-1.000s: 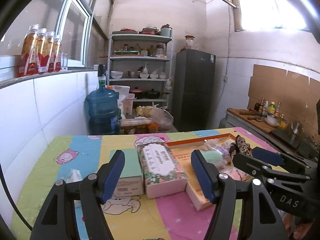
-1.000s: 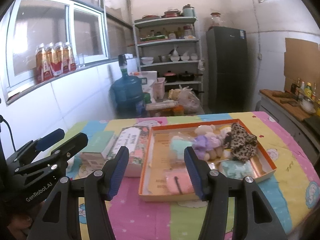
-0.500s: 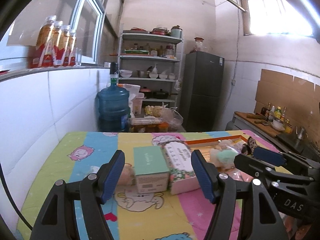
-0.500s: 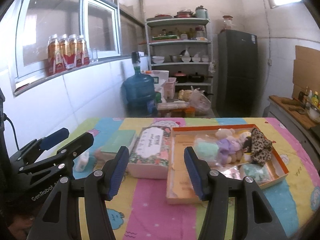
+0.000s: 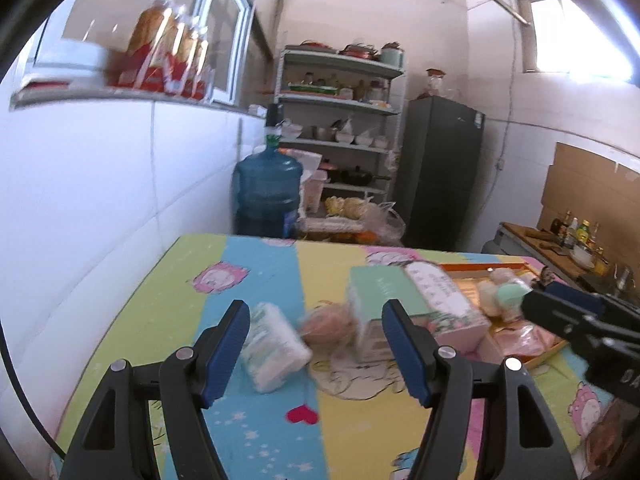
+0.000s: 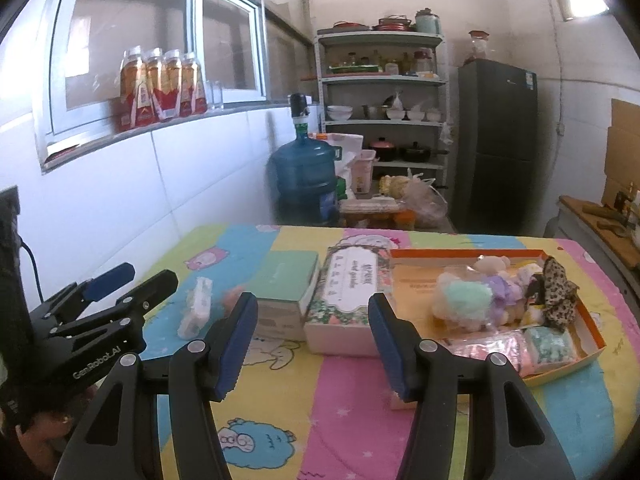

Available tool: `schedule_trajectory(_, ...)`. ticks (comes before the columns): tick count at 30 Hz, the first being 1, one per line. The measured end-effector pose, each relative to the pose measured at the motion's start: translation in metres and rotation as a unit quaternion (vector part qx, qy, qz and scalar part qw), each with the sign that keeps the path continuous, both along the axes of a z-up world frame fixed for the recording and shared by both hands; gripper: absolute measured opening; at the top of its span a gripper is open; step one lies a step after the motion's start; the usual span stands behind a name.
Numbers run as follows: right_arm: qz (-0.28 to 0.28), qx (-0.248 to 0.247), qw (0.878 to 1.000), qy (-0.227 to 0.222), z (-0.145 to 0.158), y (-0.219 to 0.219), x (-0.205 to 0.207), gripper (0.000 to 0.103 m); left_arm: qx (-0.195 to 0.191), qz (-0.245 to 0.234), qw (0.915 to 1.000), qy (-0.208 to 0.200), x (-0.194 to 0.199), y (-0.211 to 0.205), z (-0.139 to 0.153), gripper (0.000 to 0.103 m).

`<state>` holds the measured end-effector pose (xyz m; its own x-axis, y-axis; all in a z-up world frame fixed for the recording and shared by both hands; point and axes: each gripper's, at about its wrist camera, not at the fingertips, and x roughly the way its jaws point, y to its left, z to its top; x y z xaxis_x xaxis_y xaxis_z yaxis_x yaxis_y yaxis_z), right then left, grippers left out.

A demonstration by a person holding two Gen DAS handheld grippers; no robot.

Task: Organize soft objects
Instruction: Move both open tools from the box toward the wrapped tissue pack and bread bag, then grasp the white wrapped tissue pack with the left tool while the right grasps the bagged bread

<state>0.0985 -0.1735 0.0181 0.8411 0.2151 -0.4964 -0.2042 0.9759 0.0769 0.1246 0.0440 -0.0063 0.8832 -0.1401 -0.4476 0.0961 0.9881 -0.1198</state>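
Note:
My left gripper (image 5: 314, 350) hangs open above the cartoon-print tablecloth. A white soft pack (image 5: 276, 346) and a peach soft thing (image 5: 330, 326) lie just beyond its fingers, blurred. Nothing is between the pads. My right gripper (image 6: 314, 344) is open too, empty, in front of a floral tissue box (image 6: 352, 288) and a mint-topped box (image 6: 286, 284). The orange tray (image 6: 592, 336) on the right holds a mint plush ball (image 6: 466, 296), a purple plush (image 6: 504, 288), a leopard-print cloth (image 6: 554, 284) and pink and green packs. The white pack (image 6: 198, 306) lies beside the left gripper (image 6: 144, 280).
A white tiled wall (image 6: 120, 184) runs along the table's left side, with bottles (image 6: 160, 88) on its sill. Beyond the far edge stand a blue water jug (image 6: 306, 176), a shelf rack (image 6: 384, 92) and a dark fridge (image 6: 496, 144). A counter (image 5: 560, 240) stands at the right.
Both grippers have swung left across the table, so boxes and tray slid right in view. The white pack and peach thing now lie in front of the left gripper. Both stay open.

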Motion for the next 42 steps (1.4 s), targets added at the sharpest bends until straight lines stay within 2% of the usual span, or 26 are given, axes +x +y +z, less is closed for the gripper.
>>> schedule_trajectory(6, 0.013, 0.000, 1.000, 0.007, -0.006, 0.013, 0.006, 0.059, -0.013, 0.012, 0.9995, 0.025, 0.009, 0.018, -0.017, 0.068)
schedule_trajectory(14, 0.020, 0.003, 1.000, 0.015, -0.013, 0.016, 0.015, 0.059, -0.013, 0.021, 0.9985, 0.049, 0.034, 0.021, -0.030, 0.068)
schedule_trajectory(22, 0.031, 0.011, 0.999, 0.022, -0.020, 0.017, 0.027, 0.059, 0.013, 0.038, 0.9949, 0.092, 0.070, 0.016, -0.049, 0.068)
schedule_trajectory(26, 0.036, 0.015, 0.999, 0.028, -0.026, 0.017, 0.035, 0.059, 0.012, 0.044, 0.9921, 0.117, 0.081, 0.019, -0.062, 0.068)
schedule_trajectory(30, 0.047, 0.020, 0.998, 0.031, -0.029, 0.022, 0.042, 0.059, -0.016, 0.044, 0.9884, 0.144, 0.090, 0.031, -0.070, 0.068)
schedule_trajectory(35, 0.066, 0.025, 0.997, 0.033, -0.032, 0.033, 0.049, 0.059, -0.048, 0.050, 0.9781, 0.196, 0.103, 0.042, -0.087, 0.068)
schedule_trajectory(36, 0.067, 0.025, 0.997, 0.034, -0.033, 0.035, 0.050, 0.059, -0.051, 0.050, 0.9786, 0.193, 0.102, 0.044, -0.086, 0.066)
schedule_trajectory(37, 0.069, 0.026, 0.997, 0.035, -0.034, 0.036, 0.052, 0.059, -0.054, 0.048, 0.9792, 0.189, 0.101, 0.044, -0.085, 0.058)
schedule_trajectory(39, 0.071, 0.026, 0.996, 0.038, -0.036, 0.038, 0.054, 0.059, -0.063, 0.039, 0.9796, 0.187, 0.099, 0.046, -0.086, 0.055)
schedule_trajectory(42, 0.079, 0.028, 0.996, 0.041, -0.037, 0.044, 0.057, 0.059, -0.063, 0.040, 0.9849, 0.156, 0.089, 0.048, -0.077, 0.054)
